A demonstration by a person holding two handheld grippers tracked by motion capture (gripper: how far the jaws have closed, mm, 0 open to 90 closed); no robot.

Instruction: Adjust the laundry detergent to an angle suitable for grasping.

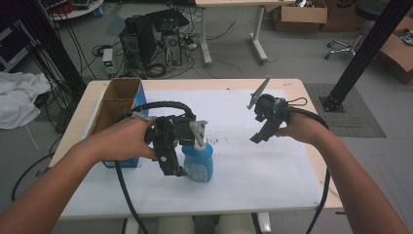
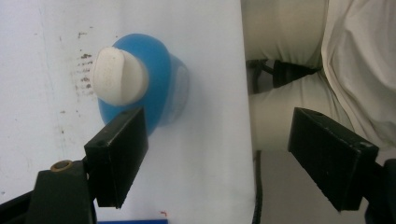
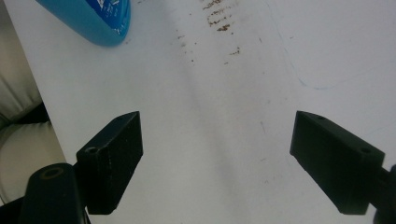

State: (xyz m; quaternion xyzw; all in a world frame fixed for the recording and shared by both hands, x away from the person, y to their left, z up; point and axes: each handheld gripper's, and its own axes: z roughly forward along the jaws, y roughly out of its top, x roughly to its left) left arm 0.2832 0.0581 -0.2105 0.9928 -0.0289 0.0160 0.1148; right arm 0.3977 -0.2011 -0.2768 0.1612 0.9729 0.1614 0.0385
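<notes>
L claw (image 2: pixel 215 158) is hanging wide open above the blue bottle (image 1: pixel 198 163), jaws well apart, gripping nothing; in its own view one jaw is overlapping the bottle's edge, contact can't tell. Bottle w/ white cap (image 2: pixel 119 75) is standing upright on the white sheet (image 1: pixel 253 170) at desk (image 1: pixel 298 85) front-centre, just beside the cardboard box (image 1: pixel 117 97). R claw (image 3: pixel 217 158) is hovering wide open over bare sheet, well apart from bottle, empty.

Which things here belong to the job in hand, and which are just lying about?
In the job, likely:
blue bottle
left hand-held gripper, open above it
right hand-held gripper, open

Lying about:
cardboard box
computer tower
white cloth
</notes>
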